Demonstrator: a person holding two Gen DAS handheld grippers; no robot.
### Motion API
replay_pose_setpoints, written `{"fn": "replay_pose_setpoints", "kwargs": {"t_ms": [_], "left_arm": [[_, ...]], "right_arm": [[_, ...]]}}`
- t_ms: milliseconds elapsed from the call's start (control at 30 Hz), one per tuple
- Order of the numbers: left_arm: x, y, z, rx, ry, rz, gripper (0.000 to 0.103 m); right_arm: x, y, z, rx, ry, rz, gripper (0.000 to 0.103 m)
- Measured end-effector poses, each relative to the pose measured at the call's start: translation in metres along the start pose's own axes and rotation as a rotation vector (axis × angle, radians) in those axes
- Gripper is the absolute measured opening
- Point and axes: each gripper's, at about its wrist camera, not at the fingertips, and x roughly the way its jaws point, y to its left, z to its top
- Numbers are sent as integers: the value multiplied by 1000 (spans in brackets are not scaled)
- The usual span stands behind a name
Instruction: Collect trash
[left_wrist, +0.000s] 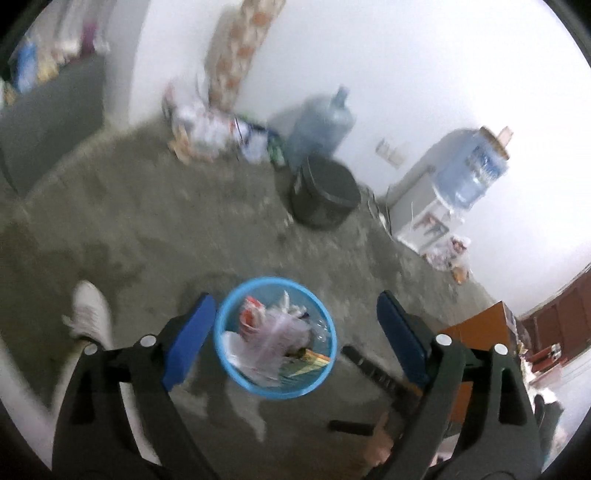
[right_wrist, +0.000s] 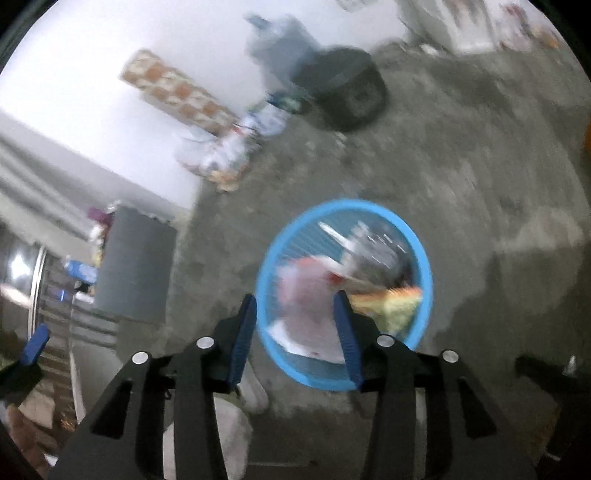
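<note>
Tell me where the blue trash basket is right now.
The blue trash basket stands on the concrete floor, low in both wrist views, framed by the open left gripper, nearer than the black bucket.

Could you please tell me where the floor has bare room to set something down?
Bare concrete lies between the blue basket and the black bin. It is crowded along the wall, around the litter pile and water jug.

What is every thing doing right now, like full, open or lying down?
Blue basket: upright, holding trash.
Left gripper: open, empty.
Right gripper: open, empty.
Black bucket: upright on the floor.
Water jug: upright by the wall.
</note>
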Motion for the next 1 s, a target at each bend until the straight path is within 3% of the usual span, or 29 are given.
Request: {"fn": "replay_pose_setpoints", "kwargs": {"t_ms": [133, 267, 433, 500, 600, 700, 767, 1000], "left_arm": [[-95, 5, -28, 45, -116, 91, 89], [-172, 20, -75, 18, -213, 220, 92], [-241, 42, -141, -101, -238, 525, 94], [-261, 48, -166, -142, -245, 608, 94], [-284, 48, -201, -138, -262, 797, 94], [-300, 47, -222, -144, -285, 928, 94], [-307, 51, -230, -172, -274, 981, 94], [-319, 51, -249, -257, -277, 962, 94]], "right_arm": [[-43, 69, -6, -236, -103, 59, 66], [-89, 142, -40, -490, -151, 130, 82], [-134, 207, -97, -710, -132, 191, 87], [-150, 223, -118, -777, -121, 206, 90], [-172, 243, -151, -897, -123, 176, 91], [-192, 252, -180, -999, -119, 170, 96], [-204, 254, -199, -1048, -126, 172, 96], [-222, 235, -254, -1160, -68, 76, 97]]}}
